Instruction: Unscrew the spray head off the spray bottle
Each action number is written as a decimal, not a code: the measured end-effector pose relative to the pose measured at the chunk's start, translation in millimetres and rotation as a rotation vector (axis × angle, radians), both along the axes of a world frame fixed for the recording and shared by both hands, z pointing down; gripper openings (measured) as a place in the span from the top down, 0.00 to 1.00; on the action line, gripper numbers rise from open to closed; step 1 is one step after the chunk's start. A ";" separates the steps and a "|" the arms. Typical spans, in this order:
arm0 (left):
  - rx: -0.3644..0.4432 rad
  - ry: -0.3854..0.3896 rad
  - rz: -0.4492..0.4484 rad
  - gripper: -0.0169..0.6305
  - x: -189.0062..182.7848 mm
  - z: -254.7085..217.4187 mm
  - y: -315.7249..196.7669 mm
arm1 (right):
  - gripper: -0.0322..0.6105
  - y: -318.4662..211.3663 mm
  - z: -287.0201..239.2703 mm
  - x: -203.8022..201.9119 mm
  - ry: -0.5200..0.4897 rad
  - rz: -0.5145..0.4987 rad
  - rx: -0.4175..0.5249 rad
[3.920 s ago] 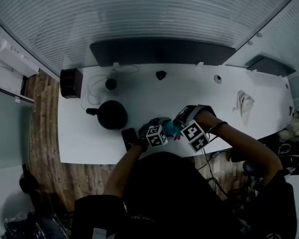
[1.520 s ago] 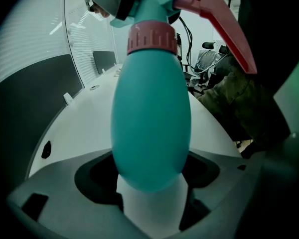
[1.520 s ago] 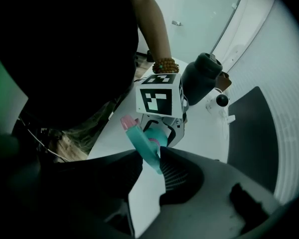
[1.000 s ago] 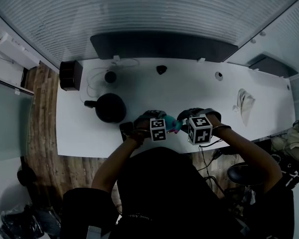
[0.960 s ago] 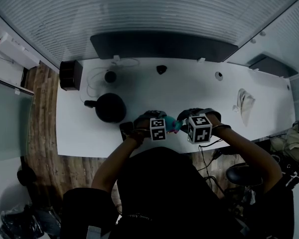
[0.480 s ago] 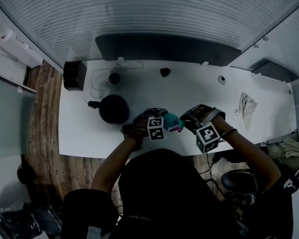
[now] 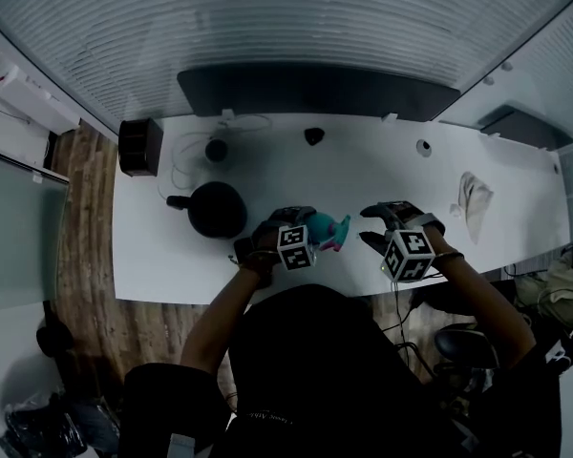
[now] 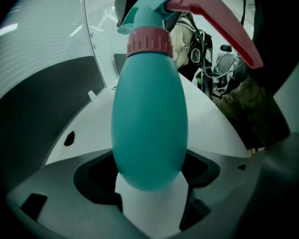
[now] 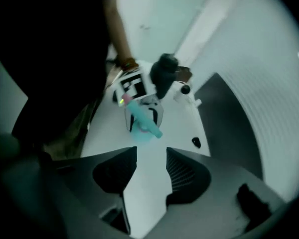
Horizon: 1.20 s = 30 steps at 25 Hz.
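Bottle (image 7: pixel 321 228) is clamped by its base in the left gripper (image 7: pixel 304 229) at mid-frame. Its spray head (image 7: pixel 341 233) points right toward the right gripper (image 7: pixel 371 227), nearby. That gripper's jaws have just been opening and hold nothing.

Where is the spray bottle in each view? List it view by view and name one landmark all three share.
Head view: the spray bottle sits near the centre, over the near edge of the white table.
Left gripper view: the bottle fills the middle, head at the top; table behind.
Right gripper view: the bottle is small, near the centre; table beside it.
Shared landmark: the white table.
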<state>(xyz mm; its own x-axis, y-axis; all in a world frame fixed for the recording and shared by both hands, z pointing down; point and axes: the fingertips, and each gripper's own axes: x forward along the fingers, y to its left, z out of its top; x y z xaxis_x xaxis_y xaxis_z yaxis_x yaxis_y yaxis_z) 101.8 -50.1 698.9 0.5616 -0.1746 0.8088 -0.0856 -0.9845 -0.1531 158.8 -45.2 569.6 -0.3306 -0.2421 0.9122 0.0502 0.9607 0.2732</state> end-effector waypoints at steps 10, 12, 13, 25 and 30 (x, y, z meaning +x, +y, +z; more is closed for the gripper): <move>0.225 -0.195 -0.169 0.39 -23.6 -3.7 -34.2 | 0.67 -12.1 -13.3 -33.8 -0.626 1.084 -1.062; 0.215 -0.192 -0.190 0.40 -22.4 -4.5 -33.3 | 0.68 -10.2 -5.4 -34.0 -0.589 1.108 -1.076; 0.214 -0.187 -0.190 0.39 -20.7 -3.9 -32.6 | 0.68 -8.7 -2.4 -33.9 -0.571 1.108 -1.074; 0.101 -0.146 -0.119 0.40 -12.2 3.0 -11.9 | 0.74 1.0 2.4 -37.7 -0.430 1.005 -1.029; 0.125 -0.158 -0.093 0.40 -12.3 1.5 -11.5 | 0.72 8.1 3.5 -35.9 -0.369 0.929 -0.999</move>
